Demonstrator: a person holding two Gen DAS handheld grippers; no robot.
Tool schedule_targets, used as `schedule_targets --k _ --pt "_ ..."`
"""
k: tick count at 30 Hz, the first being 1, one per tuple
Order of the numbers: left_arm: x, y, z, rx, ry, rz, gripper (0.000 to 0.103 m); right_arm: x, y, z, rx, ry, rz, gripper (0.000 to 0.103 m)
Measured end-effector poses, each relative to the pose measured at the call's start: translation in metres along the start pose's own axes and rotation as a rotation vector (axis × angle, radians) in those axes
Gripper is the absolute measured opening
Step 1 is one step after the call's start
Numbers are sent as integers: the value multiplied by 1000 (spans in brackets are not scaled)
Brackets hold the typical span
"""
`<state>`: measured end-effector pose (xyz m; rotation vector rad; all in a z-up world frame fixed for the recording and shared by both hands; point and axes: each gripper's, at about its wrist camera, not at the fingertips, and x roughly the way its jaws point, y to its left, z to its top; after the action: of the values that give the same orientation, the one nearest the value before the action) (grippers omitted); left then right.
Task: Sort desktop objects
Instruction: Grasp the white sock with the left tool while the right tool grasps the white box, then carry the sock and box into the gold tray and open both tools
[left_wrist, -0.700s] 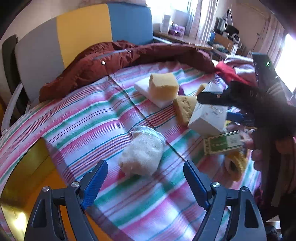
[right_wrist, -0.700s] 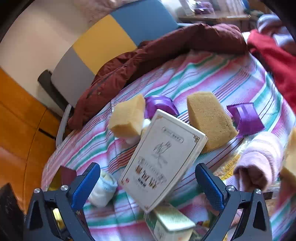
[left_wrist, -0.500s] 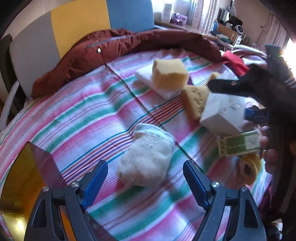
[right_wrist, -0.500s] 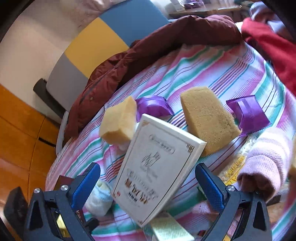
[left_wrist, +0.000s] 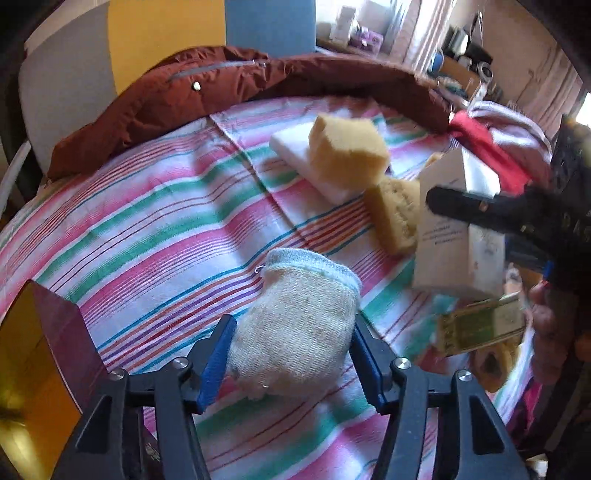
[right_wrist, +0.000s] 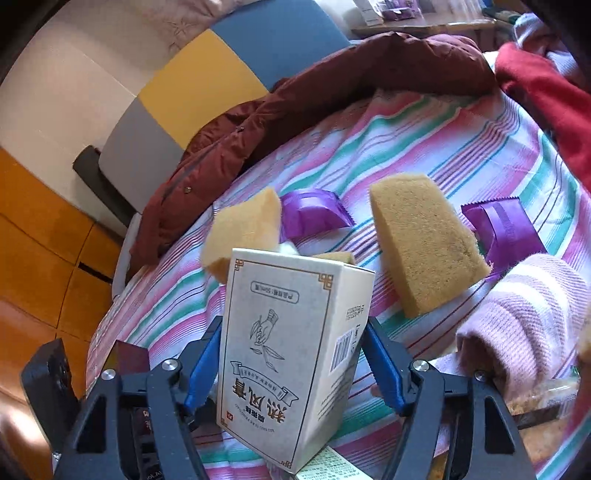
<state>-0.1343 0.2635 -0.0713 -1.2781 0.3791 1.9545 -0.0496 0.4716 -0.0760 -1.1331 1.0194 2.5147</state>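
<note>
Nearest: your left gripper (left_wrist: 291, 356) is clamped on the cream knitted sock with a pale blue cuff (left_wrist: 295, 317), which lies on the striped pink, green and white cloth (left_wrist: 155, 206).

Your right gripper (right_wrist: 291, 369) grips the tall white cardboard box with brown printed borders (right_wrist: 284, 354), apparently lifted clear of the cloth.

Beyond, unsorted by the look of it: two yellow sponge blocks (right_wrist: 424, 240), two purple foil sachets (right_wrist: 314, 214), a rolled pink striped towel (right_wrist: 528, 317), a white slab (left_wrist: 299, 158), a green printed carton (left_wrist: 480, 328).

Farthest: a maroon padded jacket (left_wrist: 207, 92).

Judgement: sorting is at an early stage.
</note>
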Motion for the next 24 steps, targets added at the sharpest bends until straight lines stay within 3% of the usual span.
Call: schedule_targets --k 9,13,19,24 --pt "-63 14 -26 -162 -149 -68 61 -31 28 -4 -84 -59 63 72" --pt "-90 34 -40 -259 -206 -47 62 -35 58 -11 -155 -34 134 72" --pt "-140 86 -83 -418 -264 45 62 -27 125 -40 -321 81 290 72" --pt "-164 147 -127 -548 -265 164 62 1 187 -76 -440 244 406 72"
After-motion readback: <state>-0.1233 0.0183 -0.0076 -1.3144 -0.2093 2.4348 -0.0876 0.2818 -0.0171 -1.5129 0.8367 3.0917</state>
